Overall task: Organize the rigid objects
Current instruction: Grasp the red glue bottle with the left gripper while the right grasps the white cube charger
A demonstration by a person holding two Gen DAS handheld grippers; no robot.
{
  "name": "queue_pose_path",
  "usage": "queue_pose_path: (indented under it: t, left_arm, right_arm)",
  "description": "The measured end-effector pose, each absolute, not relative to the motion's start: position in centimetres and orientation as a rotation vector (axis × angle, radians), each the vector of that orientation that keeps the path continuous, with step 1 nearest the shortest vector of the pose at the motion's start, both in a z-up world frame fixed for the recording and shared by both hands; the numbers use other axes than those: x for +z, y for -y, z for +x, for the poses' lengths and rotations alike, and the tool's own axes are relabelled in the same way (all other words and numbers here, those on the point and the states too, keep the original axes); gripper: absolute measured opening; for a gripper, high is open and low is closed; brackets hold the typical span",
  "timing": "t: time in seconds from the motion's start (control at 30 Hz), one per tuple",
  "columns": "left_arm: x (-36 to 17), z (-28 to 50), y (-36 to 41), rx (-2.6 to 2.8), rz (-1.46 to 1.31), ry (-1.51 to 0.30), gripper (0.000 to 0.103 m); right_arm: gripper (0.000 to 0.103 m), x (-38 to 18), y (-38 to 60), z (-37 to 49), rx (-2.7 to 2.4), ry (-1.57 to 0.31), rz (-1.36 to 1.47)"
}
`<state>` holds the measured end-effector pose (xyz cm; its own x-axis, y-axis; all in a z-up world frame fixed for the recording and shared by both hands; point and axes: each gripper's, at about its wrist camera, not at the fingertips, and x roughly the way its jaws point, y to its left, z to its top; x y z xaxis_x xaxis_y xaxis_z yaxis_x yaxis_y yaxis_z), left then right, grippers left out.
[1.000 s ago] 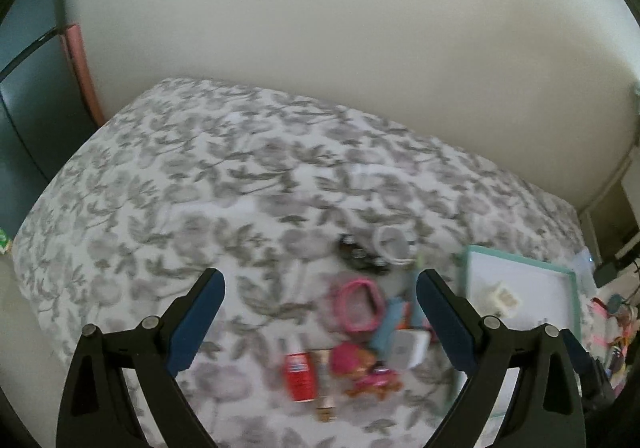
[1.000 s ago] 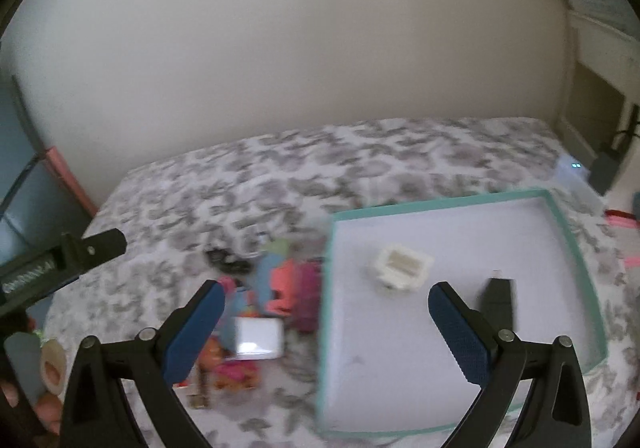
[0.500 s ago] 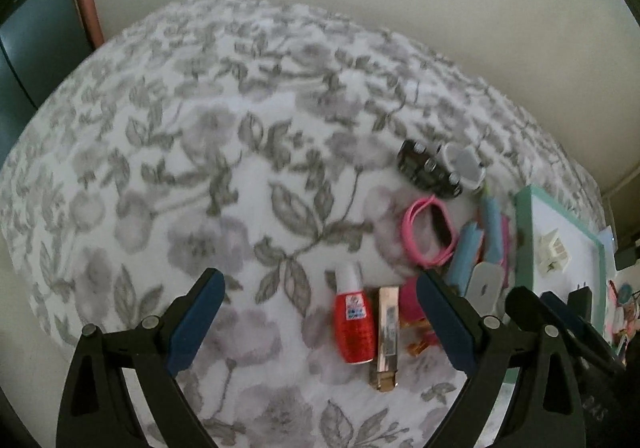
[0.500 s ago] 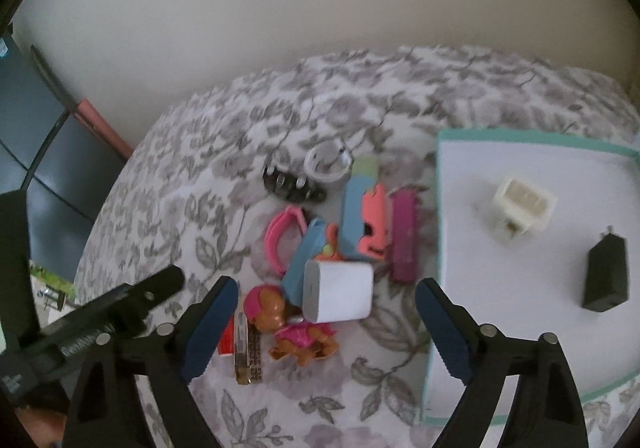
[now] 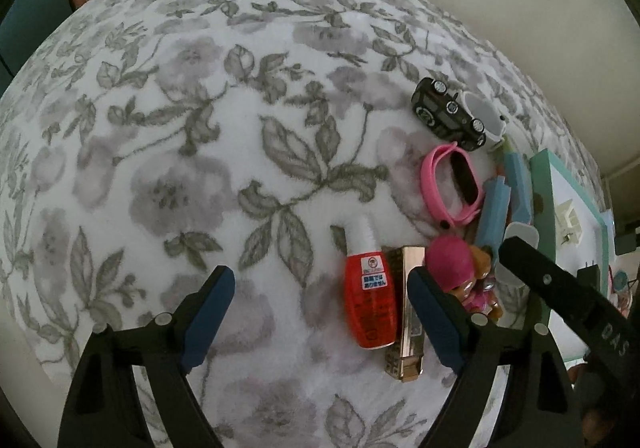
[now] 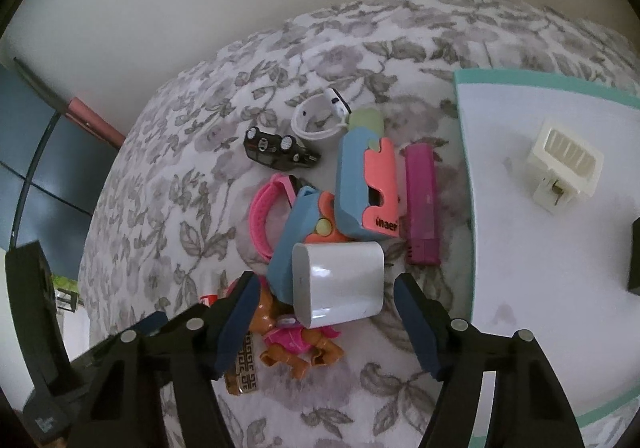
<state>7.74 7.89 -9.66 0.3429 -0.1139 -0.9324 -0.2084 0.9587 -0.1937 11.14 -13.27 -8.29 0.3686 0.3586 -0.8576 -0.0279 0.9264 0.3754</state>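
Right wrist view: two chargers lie in the tray at right; the pile stays outside. Right gripper closes around the white box, not yet pressing; left gripper closes on nothing.

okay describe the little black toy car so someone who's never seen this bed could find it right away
On the floral bedspread, left of the teal-edged tray, small items lie in a cluster. At its far end, beside a white ring-shaped band, lies the black toy car: the only black, wheeled thing there.
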Motion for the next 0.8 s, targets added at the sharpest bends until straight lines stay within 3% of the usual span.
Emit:
queue_pose_path:
  t: [0.1, 0.3, 0.5, 0.8]
  left_arm:
    - [-10.0, 7.7, -7.9, 0.060, -0.292, -1.235, 0.077]
    - [-10.0, 7.3, -7.4, 0.032, -0.269, -1.227, 0.068]
    - [-10.1, 7.2, -6.8, 0.008, -0.244, -1.232, 0.055]
    - [-10.5, 6.9, -6.3, 0.025, -0.200, -1.236, 0.043]
  right_arm:
    - [0.066, -8.9, 13.3, 11.4, 0.256, -1.184, 0.342]
    - [0.063, -9.0, 13.2, 11.6, 0.268, -1.184, 0.360]
    - [0.049, -9.1, 14.2, 11.3, 0.256, -1.186, 0.419]
    - [0.049, -9.1, 13.9, 11.5, 0.244, -1.176, 0.385]
